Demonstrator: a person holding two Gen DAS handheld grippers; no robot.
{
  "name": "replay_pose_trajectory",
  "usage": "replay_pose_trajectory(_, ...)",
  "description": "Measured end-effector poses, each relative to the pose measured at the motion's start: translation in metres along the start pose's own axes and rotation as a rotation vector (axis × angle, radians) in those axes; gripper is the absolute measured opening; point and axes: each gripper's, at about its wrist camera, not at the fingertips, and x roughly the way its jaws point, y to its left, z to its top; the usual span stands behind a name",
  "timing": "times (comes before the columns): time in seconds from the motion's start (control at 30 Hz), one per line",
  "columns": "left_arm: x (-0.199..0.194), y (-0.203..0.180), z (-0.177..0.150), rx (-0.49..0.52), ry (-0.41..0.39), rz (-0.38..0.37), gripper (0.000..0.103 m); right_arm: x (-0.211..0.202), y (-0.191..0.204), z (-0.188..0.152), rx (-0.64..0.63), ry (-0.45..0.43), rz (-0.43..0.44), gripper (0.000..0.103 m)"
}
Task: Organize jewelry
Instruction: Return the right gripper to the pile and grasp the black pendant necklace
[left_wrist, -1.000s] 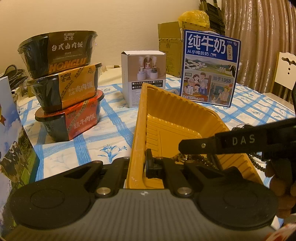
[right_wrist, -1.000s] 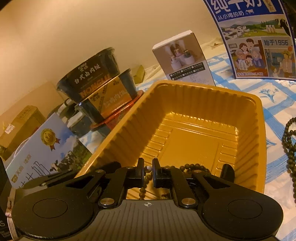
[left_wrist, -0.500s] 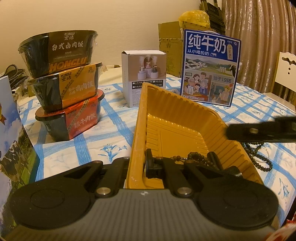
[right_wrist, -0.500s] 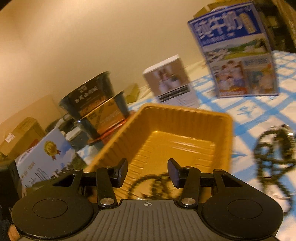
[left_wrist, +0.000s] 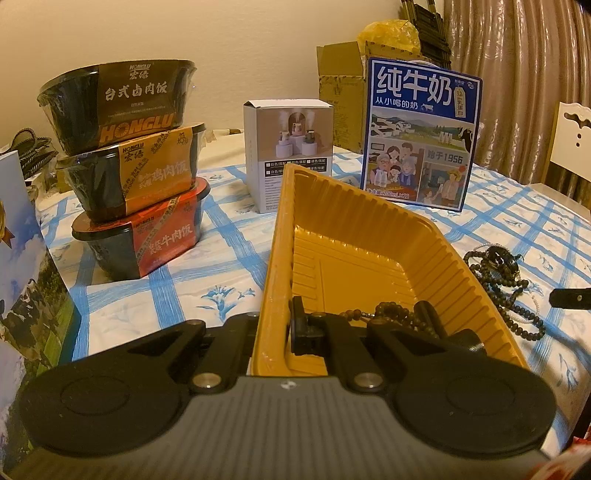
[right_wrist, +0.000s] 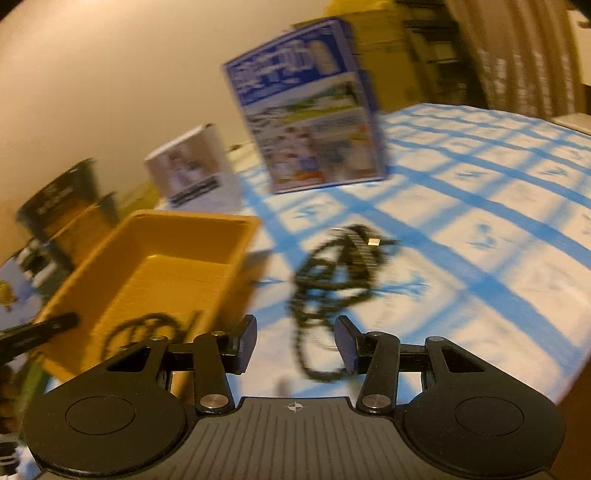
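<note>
A yellow ribbed tray (left_wrist: 369, 236) lies on the checked tablecloth, and my left gripper (left_wrist: 295, 328) is shut on its near left wall. One dark bead string (left_wrist: 391, 314) lies in the tray's near end, also visible blurred as the bead string (right_wrist: 147, 325) from the right wrist. A tangle of dark bead necklaces (right_wrist: 332, 266) rests on the cloth right of the tray (right_wrist: 177, 258). My right gripper (right_wrist: 295, 343) hangs open over the tangle's near end, nothing between its pads. One right fingertip (left_wrist: 569, 297) shows beside the necklaces (left_wrist: 498, 280).
Three stacked meal bowls (left_wrist: 125, 170) stand left of the tray. A small white box (left_wrist: 288, 147) and a blue milk carton (left_wrist: 421, 136) stand behind it. Another printed box (left_wrist: 22, 277) is at the near left. A chair (left_wrist: 569, 136) and curtain lie beyond the table.
My right gripper let go of the bead string in the tray, opened, and swung right to the necklaces on the cloth. The left gripper and tray stayed still.
</note>
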Motion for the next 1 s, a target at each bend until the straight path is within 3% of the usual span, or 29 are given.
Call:
replay_pose_trajectory(0.1,0.0,0.0,0.0,0.003,-0.001,0.001,0.003,-0.002,-0.009,0.003,-0.005,-0.017,-0.037,0.048)
replay_pose_trajectory(0.2,0.0,0.0,0.0,0.005,0.0,0.0,0.003,0.002,-0.007,0.006,-0.046,-0.025,-0.055,0.034)
replay_pose_trajectory(0.3,0.0,-0.001,0.001,0.008,0.0,-0.002,0.003,0.011,0.002,0.009,-0.118,-0.032,-0.076,0.03)
replay_pose_trajectory(0.53,0.0,-0.001,0.001,0.011,-0.001,-0.002,0.003,0.044,0.02,0.016,-0.318,-0.042,-0.147,0.029)
replay_pose_trajectory(1.0,0.0,-0.001,0.001,0.012,-0.001,-0.003,0.003,0.089,0.022,0.021,-0.443,-0.007,-0.218,0.027)
